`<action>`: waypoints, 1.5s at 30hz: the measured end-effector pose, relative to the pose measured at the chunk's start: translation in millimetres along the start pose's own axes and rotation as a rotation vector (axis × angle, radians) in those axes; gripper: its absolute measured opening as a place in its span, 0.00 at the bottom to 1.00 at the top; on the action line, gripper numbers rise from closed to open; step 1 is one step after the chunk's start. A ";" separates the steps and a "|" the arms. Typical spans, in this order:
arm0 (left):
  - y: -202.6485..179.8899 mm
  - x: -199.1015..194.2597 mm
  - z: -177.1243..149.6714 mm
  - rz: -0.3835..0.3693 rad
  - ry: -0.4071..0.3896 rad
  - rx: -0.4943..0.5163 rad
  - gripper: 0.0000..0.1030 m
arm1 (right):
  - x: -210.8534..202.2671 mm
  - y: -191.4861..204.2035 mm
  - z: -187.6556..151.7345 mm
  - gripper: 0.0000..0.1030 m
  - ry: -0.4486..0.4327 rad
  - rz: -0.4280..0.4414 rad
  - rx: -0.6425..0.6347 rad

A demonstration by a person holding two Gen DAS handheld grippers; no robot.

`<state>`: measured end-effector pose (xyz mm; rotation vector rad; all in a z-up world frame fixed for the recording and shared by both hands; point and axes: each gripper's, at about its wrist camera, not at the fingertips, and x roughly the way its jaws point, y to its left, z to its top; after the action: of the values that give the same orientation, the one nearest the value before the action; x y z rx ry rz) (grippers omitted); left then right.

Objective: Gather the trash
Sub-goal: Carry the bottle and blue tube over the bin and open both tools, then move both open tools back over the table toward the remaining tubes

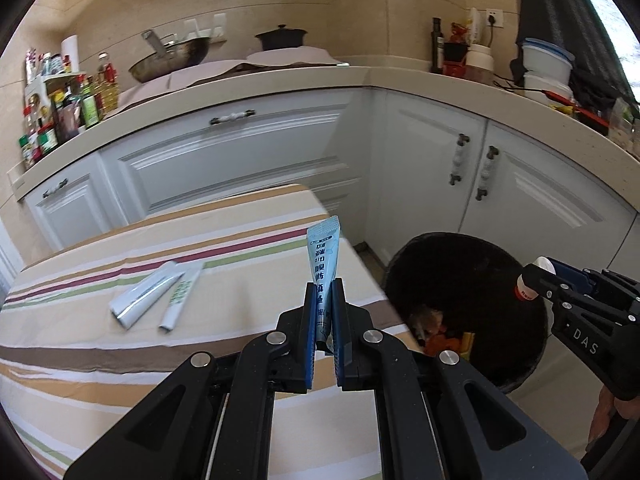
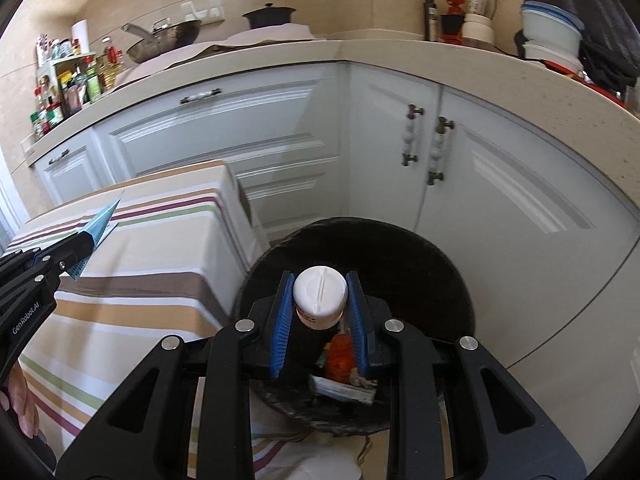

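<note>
My left gripper [image 1: 324, 300] is pinched tight on a blue sachet [image 1: 322, 256] that stands up out of the jaws, over the right edge of the striped table [image 1: 120, 360] and not yet over the bin [image 1: 532, 344]. My right gripper [image 2: 320, 300] clamps a small white-capped bottle [image 2: 320, 294] by its sides, above the bin's near rim [image 2: 304, 412], with trash already lying inside. If I let the sachet go here, I reckon it drops on the cloth or on the floor between table and bin. The bottle's round sides could slip from the pads. Two tubes [image 1: 156, 298] lie on the table to the far left, not yet collected; swinging across could knock them.
</note>
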<state>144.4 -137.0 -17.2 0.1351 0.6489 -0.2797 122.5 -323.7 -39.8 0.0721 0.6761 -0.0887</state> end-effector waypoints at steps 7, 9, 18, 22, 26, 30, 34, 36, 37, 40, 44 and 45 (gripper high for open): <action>-28.4 6.8 7.8 -0.040 -0.004 0.042 0.08 | -2.6 -23.7 2.5 0.25 -0.015 -0.029 0.025; -35.2 8.9 9.0 -0.046 -0.005 0.052 0.08 | -3.7 -28.7 3.7 0.25 -0.021 -0.035 0.030; -55.0 20.0 11.3 -0.074 0.010 0.070 0.08 | -2.3 -42.5 7.8 0.25 -0.030 -0.051 0.043; -63.5 25.8 12.5 -0.083 0.015 0.085 0.08 | 1.7 -46.4 10.7 0.25 -0.030 -0.054 0.043; -72.5 35.9 16.0 -0.108 0.030 0.105 0.10 | 7.8 -48.1 14.2 0.25 -0.026 -0.056 0.040; -82.7 51.6 17.9 -0.105 0.042 0.123 0.21 | 19.4 -54.5 16.4 0.41 -0.024 -0.066 0.068; -83.7 58.6 17.7 -0.096 0.045 0.116 0.31 | 25.0 -57.1 16.4 0.42 -0.017 -0.079 0.075; -83.4 59.9 16.6 -0.092 0.049 0.115 0.32 | 24.9 -56.7 16.4 0.42 -0.017 -0.082 0.073; -82.0 59.9 15.9 -0.088 0.049 0.113 0.32 | 24.2 -56.2 15.9 0.42 -0.019 -0.085 0.072; -78.2 58.9 15.2 -0.081 0.048 0.104 0.33 | 22.5 -55.5 16.0 0.42 -0.021 -0.087 0.071; -71.1 55.5 15.4 -0.073 0.044 0.085 0.34 | 19.9 -53.2 16.8 0.42 -0.025 -0.087 0.070; -69.0 53.9 15.5 -0.071 0.042 0.079 0.34 | 19.5 -52.6 16.8 0.43 -0.025 -0.087 0.069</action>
<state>173.8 -217.6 -40.5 0.1940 0.6858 -0.3719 142.5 -378.7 -40.9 0.1076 0.6512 -0.1963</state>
